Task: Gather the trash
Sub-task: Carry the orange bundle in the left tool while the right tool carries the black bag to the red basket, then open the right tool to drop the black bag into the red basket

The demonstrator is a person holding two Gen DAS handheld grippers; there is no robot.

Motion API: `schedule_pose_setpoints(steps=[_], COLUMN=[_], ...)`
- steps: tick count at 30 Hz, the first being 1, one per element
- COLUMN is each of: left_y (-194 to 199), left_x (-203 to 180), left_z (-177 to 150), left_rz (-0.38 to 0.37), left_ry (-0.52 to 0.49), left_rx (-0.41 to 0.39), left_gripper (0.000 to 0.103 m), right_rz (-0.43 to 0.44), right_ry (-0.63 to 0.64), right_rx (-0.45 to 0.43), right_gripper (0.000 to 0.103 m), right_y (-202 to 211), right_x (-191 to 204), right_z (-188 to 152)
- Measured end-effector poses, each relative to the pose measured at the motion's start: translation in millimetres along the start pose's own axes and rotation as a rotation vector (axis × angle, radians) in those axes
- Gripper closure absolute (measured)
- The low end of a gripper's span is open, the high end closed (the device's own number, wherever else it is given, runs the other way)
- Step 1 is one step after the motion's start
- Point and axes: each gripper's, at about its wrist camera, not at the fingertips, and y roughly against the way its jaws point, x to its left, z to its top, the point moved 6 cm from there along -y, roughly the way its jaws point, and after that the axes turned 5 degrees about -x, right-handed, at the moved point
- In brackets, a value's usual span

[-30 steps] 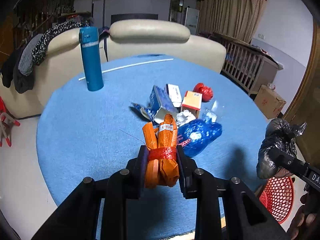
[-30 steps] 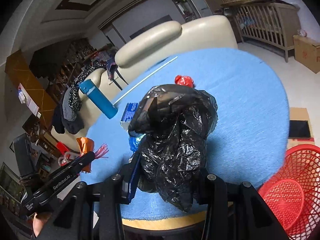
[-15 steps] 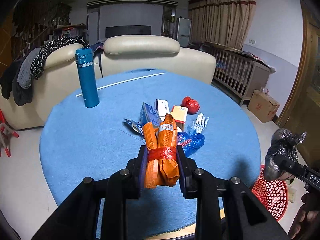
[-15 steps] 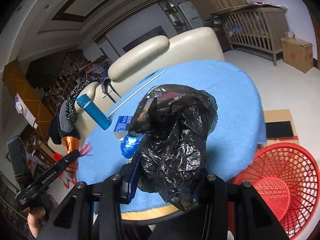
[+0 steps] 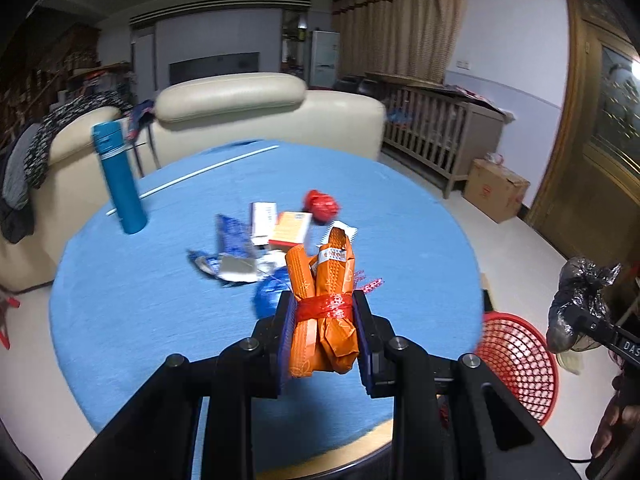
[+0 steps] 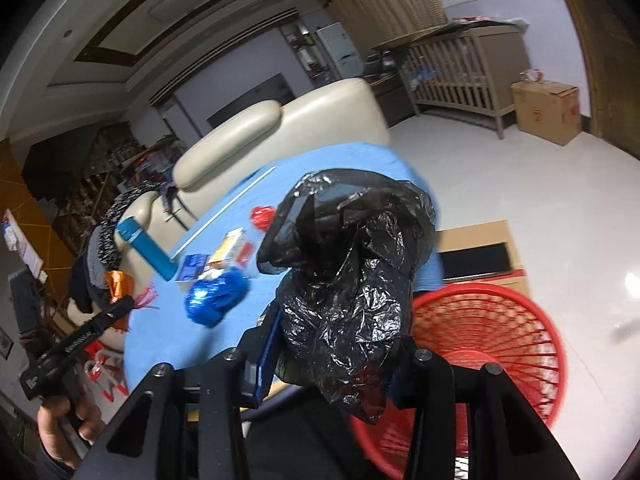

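I have both loads clear of the surface (image 5: 120,300) now, and both views have pulled back from it: over the last second the round blue top has shrunk in the left wrist view and the red basket (image 6: 492,344) has swung in large under my right gripper (image 6: 332,344). A second ago only a sliver of that basket showed at the edge of the right view; now its open mouth sits just behind and below the crumpled black plastic bag (image 6: 348,272).

My right jaws are clamped on that bag, which bulges above and hangs below them. My left gripper (image 5: 324,320) has its jaws closed on the orange wrapper bundle (image 5: 324,304), bound with a red band, held upright between the pads. Neither grip has shifted in the pads.

I read this as the carry to the bin, the right hand nearly there and the left trailing; in the left view the basket lies off to the right, beyond the surface's edge.

Left behind on the surface: the blue foil bag (image 6: 216,296), a red wrapper (image 5: 320,204), a couple of small boxes (image 5: 280,224) and torn blue packaging. The teal bottle (image 5: 120,180) stands upright and is probably not trash. So several pickups remain after these two drops.
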Motion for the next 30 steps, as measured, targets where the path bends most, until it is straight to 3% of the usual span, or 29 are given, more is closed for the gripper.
schedule_pose_setpoints(steps=[7, 17, 30], left_y=[-3.6, -15.9, -30.3], left_x=[-55.8, -132.7, -188.0], left_z=[3.6, -1.7, -20.0], left_rz=[-0.084, -0.205, -0.290], left_ry=[-0.096, -0.218, -0.305], left_rx=[0.008, 0.041, 0.093], left_gripper=[0.074, 0.074, 0.074], right_rz=[-0.078, -0.103, -0.143], right_ry=[-0.032, -0.087, -0.113], right_rx=[0.023, 0.132, 0.271], right_gripper=[0.057, 0.057, 0.055], right_y=[12.1, 3.3, -13.9], right_x=[-49.2, -91.3, -122.4], right_z=[-9.1, -42.1, -75.0])
